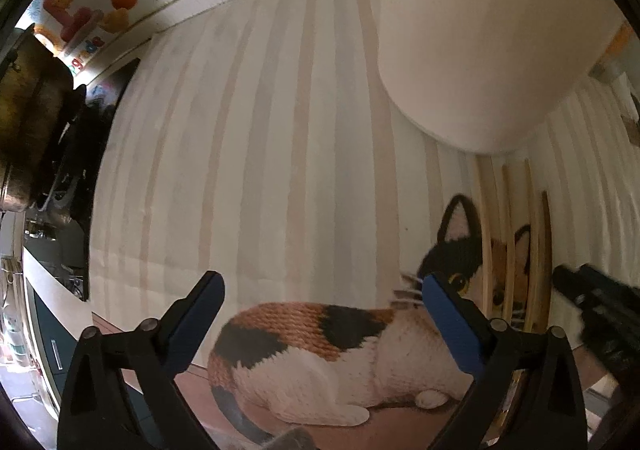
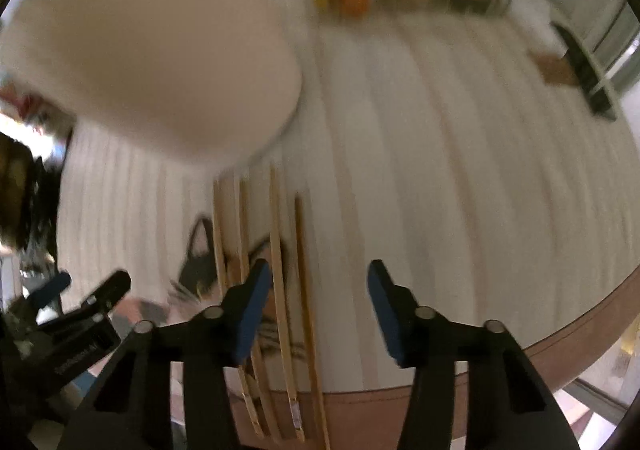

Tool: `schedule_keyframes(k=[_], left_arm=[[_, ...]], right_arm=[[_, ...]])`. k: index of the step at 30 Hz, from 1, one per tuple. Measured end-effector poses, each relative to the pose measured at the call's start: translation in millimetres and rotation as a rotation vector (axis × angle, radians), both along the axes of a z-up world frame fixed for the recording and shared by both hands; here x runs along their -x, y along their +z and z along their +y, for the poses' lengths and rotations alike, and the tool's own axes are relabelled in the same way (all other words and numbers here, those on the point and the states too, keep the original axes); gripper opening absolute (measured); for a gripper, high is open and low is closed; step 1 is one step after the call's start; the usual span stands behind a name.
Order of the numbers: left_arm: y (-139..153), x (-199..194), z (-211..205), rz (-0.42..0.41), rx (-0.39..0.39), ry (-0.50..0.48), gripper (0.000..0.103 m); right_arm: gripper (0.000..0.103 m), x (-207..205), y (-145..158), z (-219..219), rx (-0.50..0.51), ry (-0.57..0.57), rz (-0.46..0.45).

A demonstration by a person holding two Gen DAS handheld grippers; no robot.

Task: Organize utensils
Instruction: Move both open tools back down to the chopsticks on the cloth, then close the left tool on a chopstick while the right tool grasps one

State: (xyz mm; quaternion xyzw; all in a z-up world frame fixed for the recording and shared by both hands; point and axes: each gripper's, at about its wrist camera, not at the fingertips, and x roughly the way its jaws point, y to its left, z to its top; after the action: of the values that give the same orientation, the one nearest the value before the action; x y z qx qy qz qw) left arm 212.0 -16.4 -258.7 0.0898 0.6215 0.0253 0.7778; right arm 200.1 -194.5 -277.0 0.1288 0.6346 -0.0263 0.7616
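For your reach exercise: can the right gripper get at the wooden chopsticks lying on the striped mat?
Probably yes: the right gripper is open above the chopsticks, nothing covering them.

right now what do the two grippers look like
Both match: the left gripper and right gripper have black plastic linkage arms with round silver pivot pins and flat blue pads on the fingers' inner faces. Seen from the right wrist, the left one's black body carries small white lettering, too blurred to read. No cables or sleeves show.

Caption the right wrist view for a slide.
Right claw open above pale wooden chopsticks lying on a striped cat-print placemat, beside a large cream rounded container.
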Motion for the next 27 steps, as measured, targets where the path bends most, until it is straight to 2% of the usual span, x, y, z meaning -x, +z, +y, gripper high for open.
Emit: schedule_keyframes(k=[2, 4, 5, 6, 7, 9, 12, 14, 17, 19, 20, 24, 27], left_arm=[[-5, 1, -2, 0.021, 0.012, 0.0, 0.088], [-8, 2, -7, 0.039, 0.045, -0.005, 0.088], [-9, 2, -11, 0.047, 0.067, -0.012, 0.085], [-11, 2, -16, 0.064, 0.097, -0.019, 0.076], [-13, 1, -20, 0.082, 0.118, -0.023, 0.071], [-17, 0, -28, 0.113, 0.172, -0.025, 0.058], [-25, -4, -45, 0.151, 0.216, -0.038, 0.045], [-28, -6, -54, 0.155, 0.212, -0.053, 0.044], [-30, -9, -67, 0.144, 0.197, -0.092, 0.035], [-32, -10, -74, 0.149, 0.172, -0.111, 0.02], [-34, -12, -76, 0.154, 0.159, -0.115, 0.005], [-35, -6, -73, 0.138, 0.134, -0.114, 0.004], [-34, -3, -52, 0.141, 0.129, -0.073, 0.004]], right_arm=[[0.038, 6, -17, 7, 0.008, 0.027, 0.044], [0.03, 10, -30, 12, 0.014, 0.048, 0.082], [0.018, 12, -26, 16, 0.056, 0.066, 0.052], [0.012, 13, -28, 18, 0.073, 0.077, 0.059], [0.007, 15, -27, 16, 0.101, 0.071, 0.065], [0.007, 19, -26, 10, 0.107, 0.055, 0.066], [0.007, 26, -25, -7, 0.125, 0.024, 0.073], [0.007, 29, -24, -17, 0.132, 0.008, 0.082], [0.007, 36, -24, -34, 0.127, -0.017, 0.087], [0.007, 41, -22, -45, 0.125, -0.035, 0.086], [0.007, 44, -21, -49, 0.124, -0.042, 0.085], [0.007, 51, -18, -54, 0.145, -0.038, 0.085], [0.007, 59, -19, -51, 0.154, -0.031, 0.085]])
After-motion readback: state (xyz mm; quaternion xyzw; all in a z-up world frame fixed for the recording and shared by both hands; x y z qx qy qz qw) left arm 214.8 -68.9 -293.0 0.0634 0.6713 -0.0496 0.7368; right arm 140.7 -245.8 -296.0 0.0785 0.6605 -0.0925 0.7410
